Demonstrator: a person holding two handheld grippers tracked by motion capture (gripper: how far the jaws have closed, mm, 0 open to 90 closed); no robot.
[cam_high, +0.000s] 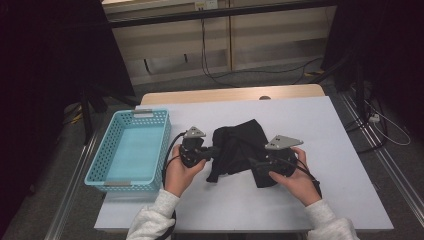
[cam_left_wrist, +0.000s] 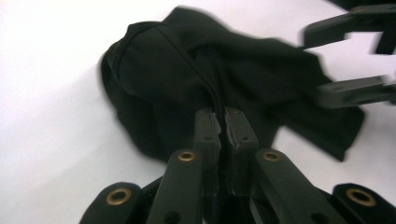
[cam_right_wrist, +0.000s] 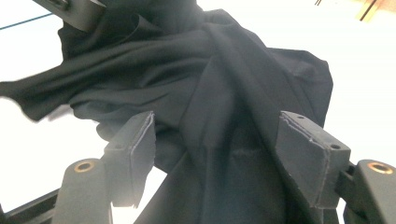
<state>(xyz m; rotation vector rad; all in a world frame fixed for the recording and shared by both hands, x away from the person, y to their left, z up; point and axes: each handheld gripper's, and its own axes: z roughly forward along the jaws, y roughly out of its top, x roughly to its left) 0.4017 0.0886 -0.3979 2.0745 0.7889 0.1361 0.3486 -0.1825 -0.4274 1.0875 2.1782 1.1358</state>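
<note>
On the white worktop (cam_high: 320, 140), at the centre of the high view, lies the black garment (cam_high: 239, 145), which we judge light, limp and prone to slump, so with the left tongs (cam_left_wrist: 225, 119) clamped on a seam and the right tongs (cam_right_wrist: 219, 154) spread wide over a fold, we would take it by edges.

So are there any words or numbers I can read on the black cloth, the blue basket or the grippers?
None can be read. The black cloth is plain, the blue basket has two pale tabs on its rims too small to read, and the left gripper and right gripper carry no lettering.
</note>
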